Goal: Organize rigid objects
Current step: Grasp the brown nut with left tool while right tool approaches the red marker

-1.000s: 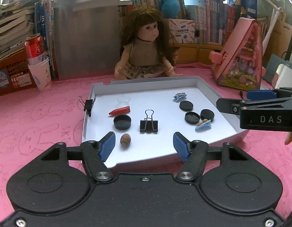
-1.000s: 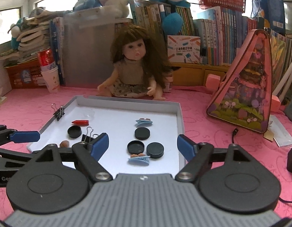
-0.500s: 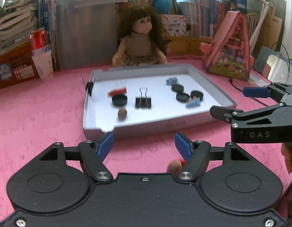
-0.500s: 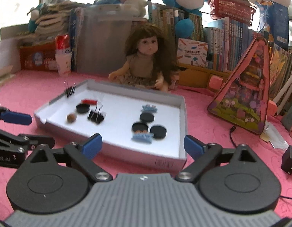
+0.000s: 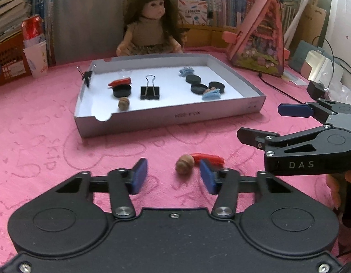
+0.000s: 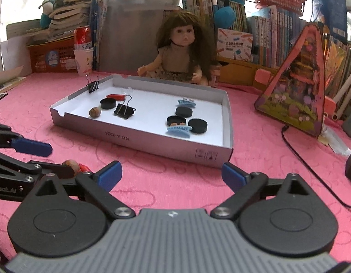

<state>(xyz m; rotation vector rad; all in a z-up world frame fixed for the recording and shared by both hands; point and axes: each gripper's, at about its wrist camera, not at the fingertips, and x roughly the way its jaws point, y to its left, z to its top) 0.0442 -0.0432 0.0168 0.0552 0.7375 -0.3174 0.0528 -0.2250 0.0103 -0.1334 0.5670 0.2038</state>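
Lying on the pink cloth (image 5: pixel 50 136) outside the tray, a brown nut (image 5: pixel 185 167) and a red piece (image 5: pixel 207 158) sat touching each other, the red piece at two o'clock of the nut. The left gripper (image 5: pixel 173 176) hung just over them; its jaws had just been closing, yet the blue pads still stood apart, with the nut between them nearer the right pad and not pressed by either. At twelve o'clock lay the shallow white tray (image 5: pixel 198 113), holding a second nut (image 5: pixel 123 103), a second red piece (image 5: pixel 119 82), four black caps, a black binder clip (image 5: pixel 149 90) and two blue hair clips; another binder clip (image 5: pixel 86 77) was clamped on the tray's rim at ten o'clock. The right gripper (image 6: pixel 172 175) hovered at three o'clock of the left one, its jaws having just been opening, now spread wide with only cloth between them. Beyond the tray, at twelve o'clock, sat a doll (image 5: pixel 150 25), and at two o'clock a pink triangular toy house (image 5: pixel 259 43).
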